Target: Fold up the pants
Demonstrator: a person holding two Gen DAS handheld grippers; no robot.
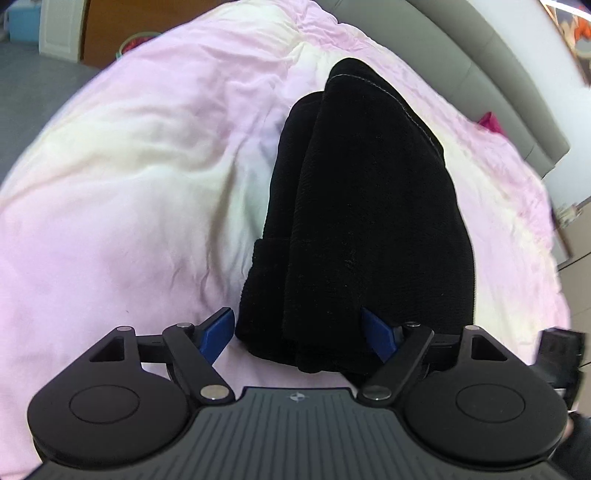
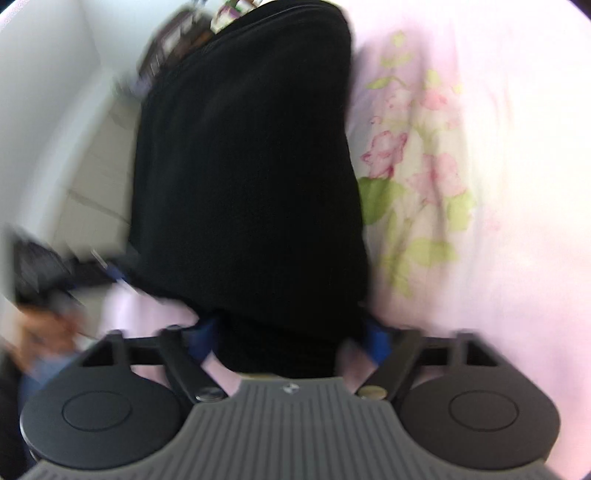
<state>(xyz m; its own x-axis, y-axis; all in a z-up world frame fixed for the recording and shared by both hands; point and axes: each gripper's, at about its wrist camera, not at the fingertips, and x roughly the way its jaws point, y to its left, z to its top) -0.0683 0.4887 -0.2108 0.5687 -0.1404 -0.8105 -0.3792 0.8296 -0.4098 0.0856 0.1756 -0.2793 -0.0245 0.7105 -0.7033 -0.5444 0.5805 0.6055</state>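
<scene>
Black pants (image 1: 369, 221) lie folded lengthwise on the pink floral bedspread (image 1: 129, 184). Left gripper (image 1: 299, 332) and right gripper (image 2: 291, 336): fingers spread wide, each straddling a near end of the pants, not clamped.

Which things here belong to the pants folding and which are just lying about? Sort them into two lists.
Belongs to the job:
black pants, folded in layers
left gripper, fingers spread around the pants' near end
right gripper, likewise astride them
pink bedspread, the folding surface

Just lying about:
magenta item by the grey headboard
blue box
</scene>
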